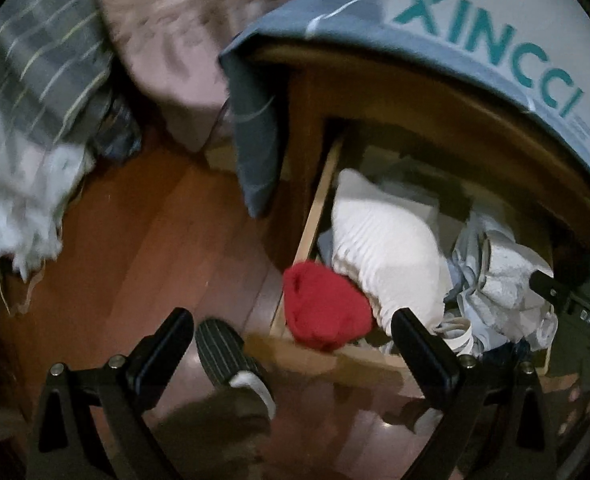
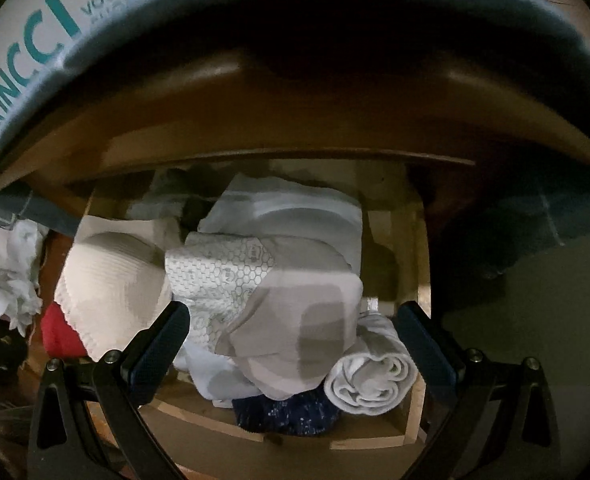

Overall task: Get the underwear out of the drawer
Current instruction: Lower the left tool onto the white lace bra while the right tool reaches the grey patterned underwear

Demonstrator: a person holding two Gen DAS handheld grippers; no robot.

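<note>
In the open drawer (image 2: 415,420), the patterned underwear (image 2: 231,280) lies mid-pile, a rolled cloth (image 2: 371,380) right of it, a ribbed garment (image 2: 107,284) left

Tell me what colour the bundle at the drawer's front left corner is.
Red. The bundle shows best in the left wrist view, beside a white ribbed garment.

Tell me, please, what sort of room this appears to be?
Probably a bedroom: an open wooden drawer stuffed with folded clothes, striped bedding heaped beside a wooden floor.

Dim room, glossy reddish wood floor (image 1: 143,240), wooden cabinet (image 1: 375,92)
</note>
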